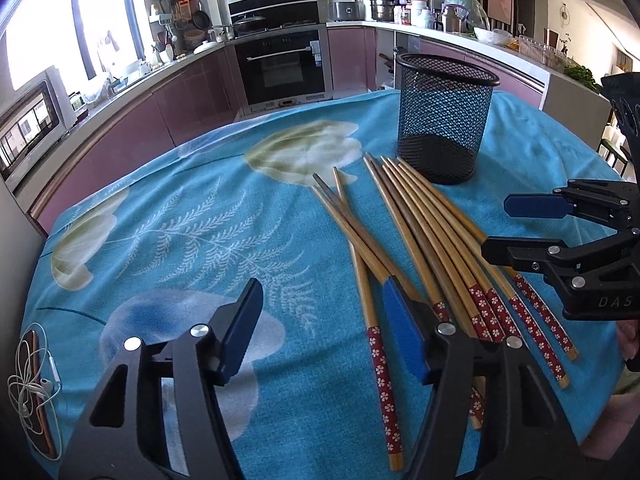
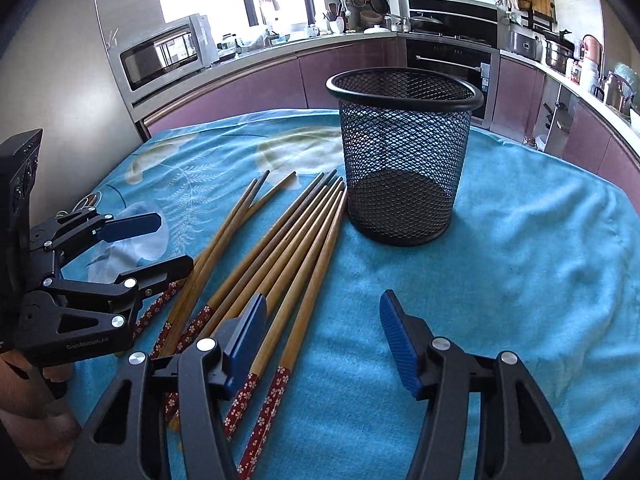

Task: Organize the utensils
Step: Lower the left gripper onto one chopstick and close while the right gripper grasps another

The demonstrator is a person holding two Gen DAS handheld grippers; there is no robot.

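Risk of scattering bamboo chopsticks with red flowered ends [image 1: 436, 248], fanned just beside empty black mesh cup [image 1: 444, 120] on blue-clothed tabletop [image 1: 200, 220], with left hand-held gripper [image 1: 320, 332] and right hand-held gripper [image 2: 324, 340] both agape, empty; white earphones [image 1: 30, 376] only in left view.

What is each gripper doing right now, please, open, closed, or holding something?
Left gripper: open, holding nothing, above the chopsticks.
Right gripper: open, holding nothing.

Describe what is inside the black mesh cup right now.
Nothing shows inside the black mesh cup: through the mesh only its dark base appears. All chopsticks lie outside on the blue cloth.
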